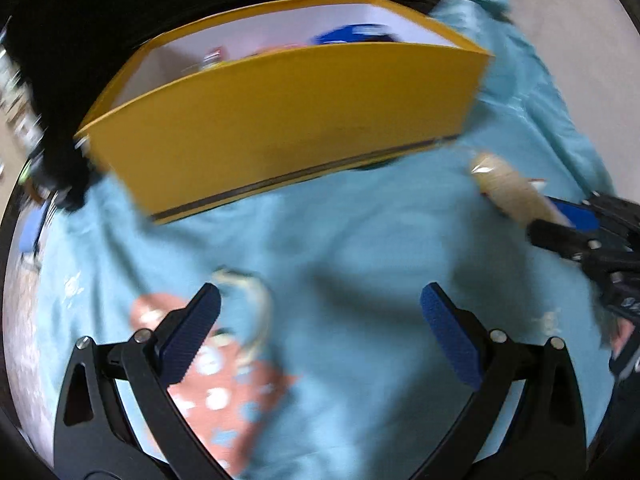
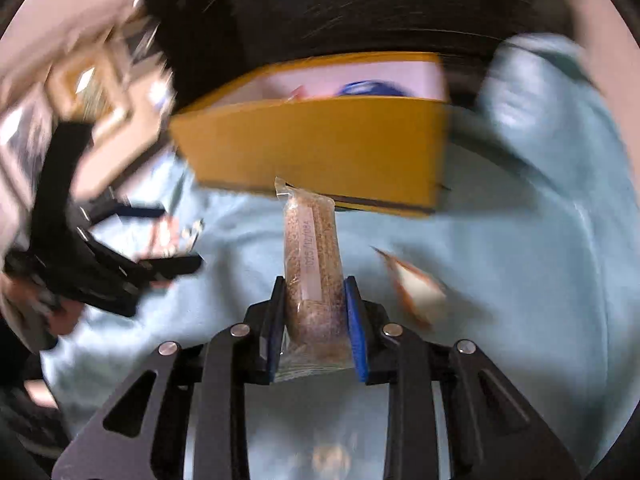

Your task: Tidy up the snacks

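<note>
A yellow box [image 1: 280, 120] with a white inside stands on a light blue cloth [image 1: 360, 260]; it also shows in the right wrist view [image 2: 320, 148]. Blue and red snack packs [image 1: 352, 34] lie inside it. My right gripper [image 2: 314, 292] is shut on a clear-wrapped brown snack bar [image 2: 312, 256], held above the cloth in front of the box; the bar also shows in the left wrist view [image 1: 512, 190]. My left gripper [image 1: 320, 308] is open and empty above the cloth. A small white wrapper [image 1: 256, 300] lies by its left finger.
A red patch with white dots [image 1: 224, 396] is printed on the cloth under my left gripper. An orange and white snack pack [image 2: 416, 284] lies on the cloth right of the bar. A black surface [image 1: 160, 0] rises behind the box.
</note>
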### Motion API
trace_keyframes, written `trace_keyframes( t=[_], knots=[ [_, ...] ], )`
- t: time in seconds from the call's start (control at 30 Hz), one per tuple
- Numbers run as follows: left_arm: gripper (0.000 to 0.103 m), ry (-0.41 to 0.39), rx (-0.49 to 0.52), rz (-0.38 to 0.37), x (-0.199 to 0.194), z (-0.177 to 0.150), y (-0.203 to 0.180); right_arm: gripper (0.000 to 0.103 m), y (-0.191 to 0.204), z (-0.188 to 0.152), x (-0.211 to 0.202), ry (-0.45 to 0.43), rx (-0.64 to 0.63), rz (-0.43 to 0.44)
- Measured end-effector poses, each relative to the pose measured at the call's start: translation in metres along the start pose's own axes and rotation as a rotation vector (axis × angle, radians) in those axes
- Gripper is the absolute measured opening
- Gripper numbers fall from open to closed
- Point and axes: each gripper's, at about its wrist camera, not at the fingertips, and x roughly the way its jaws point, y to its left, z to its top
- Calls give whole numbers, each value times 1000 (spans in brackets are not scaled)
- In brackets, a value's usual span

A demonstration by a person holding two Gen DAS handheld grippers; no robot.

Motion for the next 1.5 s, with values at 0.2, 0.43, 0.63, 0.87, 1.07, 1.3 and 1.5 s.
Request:
trace_keyframes(
  t=[0.2, 0.43, 0.63, 0.87, 1.07, 1.3, 1.5],
  knots=[
    [101, -56, 164, -52, 16, 25, -80, 29, -37, -36, -68, -143, 233, -106],
    [101, 10, 102, -36, 62, 57, -122, 29, -60, -44, -87, -186, 271, -111],
    [101, 37, 44, -54, 85, 65, -132, 29, -62, -40, -72, -188, 275, -98],
    [93, 36, 5, -98, 99, 72, -140, 29, -62, -38, -70, -185, 271, -112],
    [42, 10, -24, -105, 100, 83, -126, 29, -58, -38, -69, -178, 267, -113],
    [37, -42, -21, -79, 61, 57, -84, 29, -31, -27, -65, -176, 211, -82],
    [37, -159, -15, -54, -23, 47, -30, 29, 19, 11, -49, -180, 113, -20]
  ],
)
